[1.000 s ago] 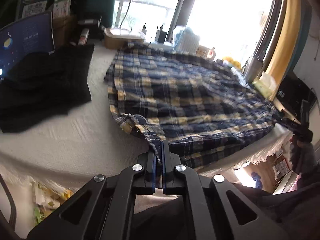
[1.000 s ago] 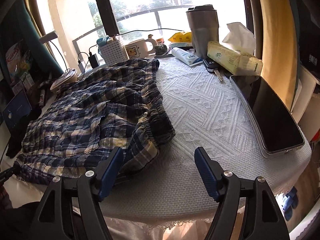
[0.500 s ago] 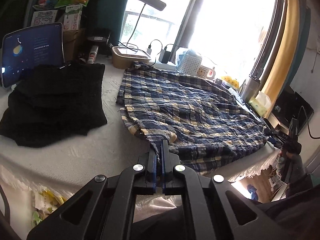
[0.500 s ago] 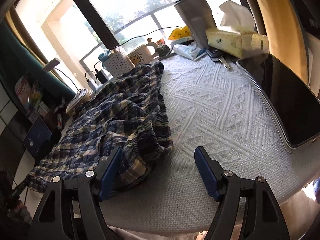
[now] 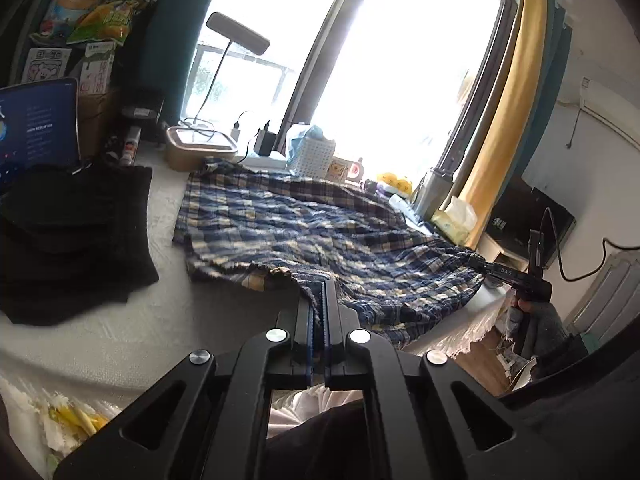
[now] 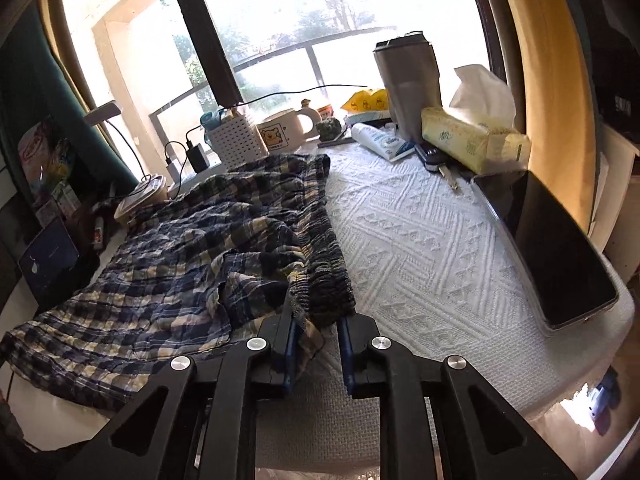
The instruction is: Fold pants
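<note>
Plaid pants (image 5: 320,232) lie spread across the white textured surface (image 6: 420,240), hems toward the left side, elastic waistband (image 6: 324,256) toward the right. The left gripper (image 5: 320,300) has its jaws pressed together on a frayed hem corner, the fabric pinched between them and lifted slightly off the cloth. Over on the other side, the right gripper (image 6: 316,320) sits at the waistband's near end; its jaws stand partly apart with the bunched waistband and a fold of plaid between them, the left jaw against the fabric, the right one just beside it, so a firm hold cannot be told. In the left view that same gripper shows far off at the pants' right corner, right at the fabric's edge.

A black garment (image 5: 76,236) lies folded left of the pants, apart from them, with a lit tablet (image 5: 36,128) propped behind it. Along the window stand a desk lamp (image 5: 236,36), a white basket (image 6: 236,140), a bear mug (image 6: 280,130) and a steel tumbler (image 6: 408,80). A tissue pack (image 6: 472,140) sits by the tumbler, keys (image 6: 440,164) in front of it, and a dark phone (image 6: 560,248) lies along the right edge.
</note>
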Demonstrator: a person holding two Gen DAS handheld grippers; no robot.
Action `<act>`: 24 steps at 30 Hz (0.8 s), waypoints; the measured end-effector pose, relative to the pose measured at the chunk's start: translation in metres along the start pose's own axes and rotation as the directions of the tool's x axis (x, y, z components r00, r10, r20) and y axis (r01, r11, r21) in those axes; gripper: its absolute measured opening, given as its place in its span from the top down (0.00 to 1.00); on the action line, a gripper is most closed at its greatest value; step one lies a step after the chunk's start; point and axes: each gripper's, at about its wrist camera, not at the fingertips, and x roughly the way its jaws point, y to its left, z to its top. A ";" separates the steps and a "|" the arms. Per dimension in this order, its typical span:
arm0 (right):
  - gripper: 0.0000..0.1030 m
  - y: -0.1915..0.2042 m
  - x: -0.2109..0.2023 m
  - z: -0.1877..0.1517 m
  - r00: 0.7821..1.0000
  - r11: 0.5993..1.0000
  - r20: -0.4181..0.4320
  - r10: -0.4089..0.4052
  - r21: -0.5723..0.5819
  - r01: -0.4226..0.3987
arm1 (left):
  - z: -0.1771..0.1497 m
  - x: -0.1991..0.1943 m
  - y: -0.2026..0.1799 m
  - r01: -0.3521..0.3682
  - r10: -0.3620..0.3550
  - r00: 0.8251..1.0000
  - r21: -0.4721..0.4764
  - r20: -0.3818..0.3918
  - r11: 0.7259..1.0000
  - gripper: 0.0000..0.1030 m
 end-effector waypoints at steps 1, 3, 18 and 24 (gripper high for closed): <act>0.83 0.002 -0.006 0.004 1.000 1.000 0.007 -0.006 -0.009 0.006 | 0.005 -0.002 0.000 0.003 -0.003 1.000 0.003 0.010 1.000 0.98; 0.83 0.006 -0.016 0.012 1.000 0.999 0.023 -0.019 -0.027 0.020 | 0.012 -0.005 0.000 0.002 -0.002 1.000 0.012 0.023 1.000 0.98; 0.83 0.029 -0.011 0.075 0.992 0.993 0.103 -0.069 -0.086 0.078 | 0.087 0.016 0.021 -0.063 0.051 0.991 0.090 0.127 0.994 0.98; 0.83 0.026 0.010 0.100 0.993 0.997 0.102 -0.060 -0.049 0.066 | 0.120 0.048 0.037 -0.078 0.062 0.988 0.113 0.140 0.991 0.98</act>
